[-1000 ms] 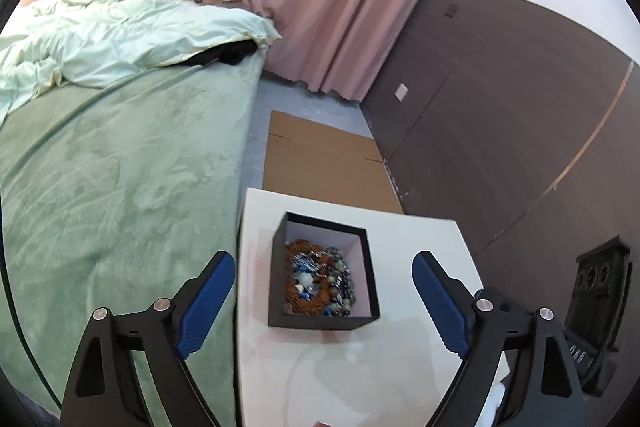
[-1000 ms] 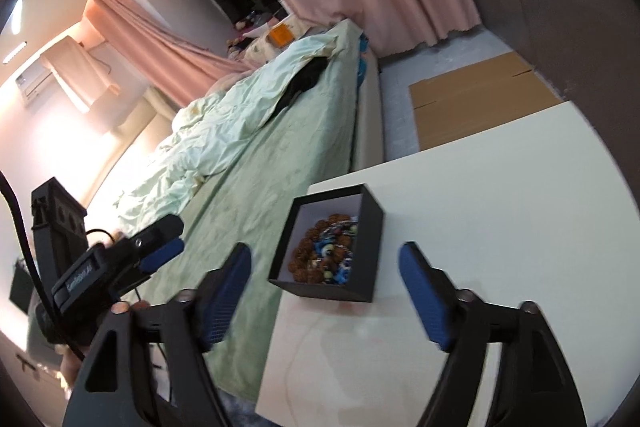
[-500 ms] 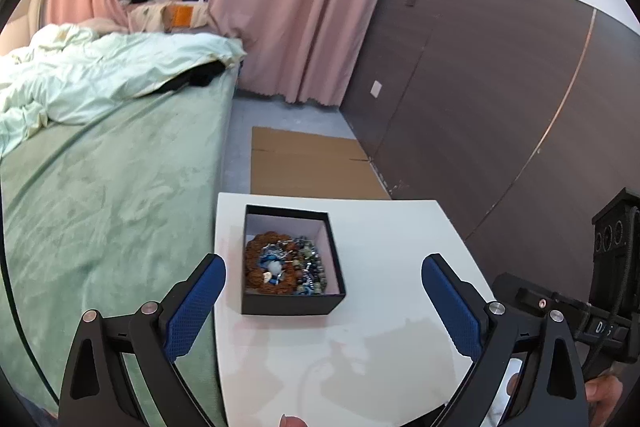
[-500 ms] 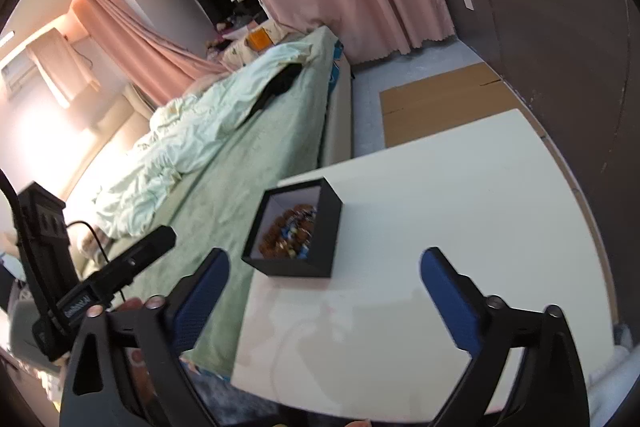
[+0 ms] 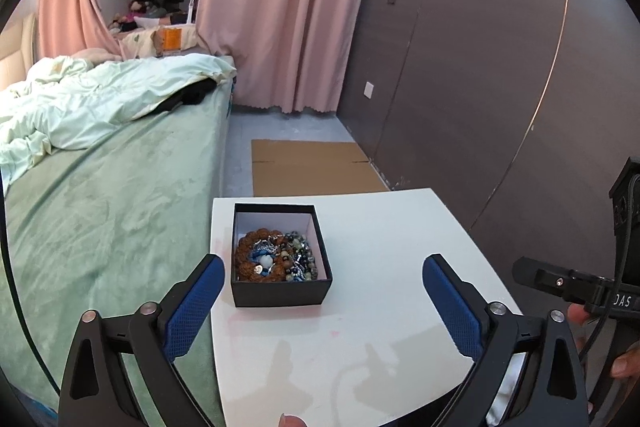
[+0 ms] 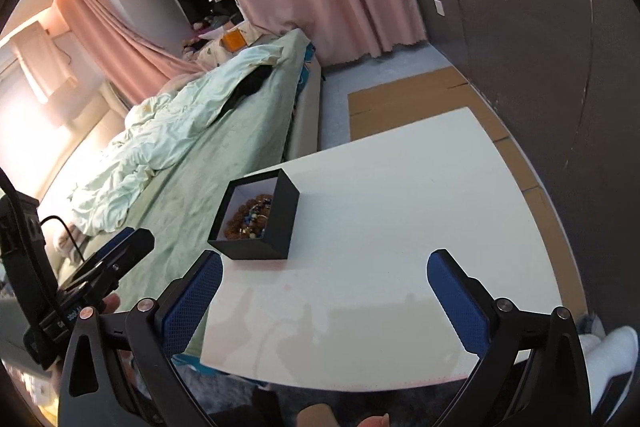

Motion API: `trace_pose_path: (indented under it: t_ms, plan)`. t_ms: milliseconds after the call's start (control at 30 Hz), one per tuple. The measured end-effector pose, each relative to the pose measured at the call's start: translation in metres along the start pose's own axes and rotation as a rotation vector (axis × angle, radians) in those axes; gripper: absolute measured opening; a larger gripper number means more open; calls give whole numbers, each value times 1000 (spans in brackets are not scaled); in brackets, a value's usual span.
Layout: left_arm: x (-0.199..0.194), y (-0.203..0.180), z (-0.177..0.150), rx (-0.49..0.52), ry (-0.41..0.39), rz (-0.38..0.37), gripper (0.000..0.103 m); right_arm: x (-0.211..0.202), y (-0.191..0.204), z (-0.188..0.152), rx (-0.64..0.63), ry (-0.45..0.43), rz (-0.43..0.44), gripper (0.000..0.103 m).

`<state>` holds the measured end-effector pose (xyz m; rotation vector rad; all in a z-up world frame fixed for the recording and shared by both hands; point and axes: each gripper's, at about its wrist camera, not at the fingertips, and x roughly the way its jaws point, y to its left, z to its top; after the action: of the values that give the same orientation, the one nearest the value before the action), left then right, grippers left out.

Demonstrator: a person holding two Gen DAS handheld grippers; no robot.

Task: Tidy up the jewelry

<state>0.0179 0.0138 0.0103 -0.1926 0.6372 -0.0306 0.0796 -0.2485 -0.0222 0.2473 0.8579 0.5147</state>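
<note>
Your left gripper [image 5: 323,301] and right gripper [image 6: 325,297] are released and empty; the black jewelry box [image 5: 281,254], at eleven o'clock near the table [image 5: 384,235] edge, risks tipping off if nudged.

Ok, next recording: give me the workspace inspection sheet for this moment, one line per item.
Surface: white glossy tabletop, bare apart from one box; faint pinkish smudges near its front.
Job's things: open black square cardboard box near the table's bed-side edge, holding a brown beaded bracelet tangled with blue and dark beaded pieces.
Clutter: nothing seen on the table.
Grippers: left gripper and right gripper both open, jaws just widened, nothing between them, both short of the box.
Cables: a black cable runs to the left device.
Surroundings: green-covered bed with rumpled duvet, pink curtains, flattened cardboard on the floor, dark wall panelling.
</note>
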Motion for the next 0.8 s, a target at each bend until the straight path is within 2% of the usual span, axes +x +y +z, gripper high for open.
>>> trace_pose_path:
  t_ms: [400, 800]
  plan:
    - [-6, -11, 2, 50, -38, 30, 102, 1, 9, -3, -57, -1, 0, 103]
    - [-6, -9, 4, 44, -47, 26, 102, -8, 4, -1, -54, -44, -22, 103]
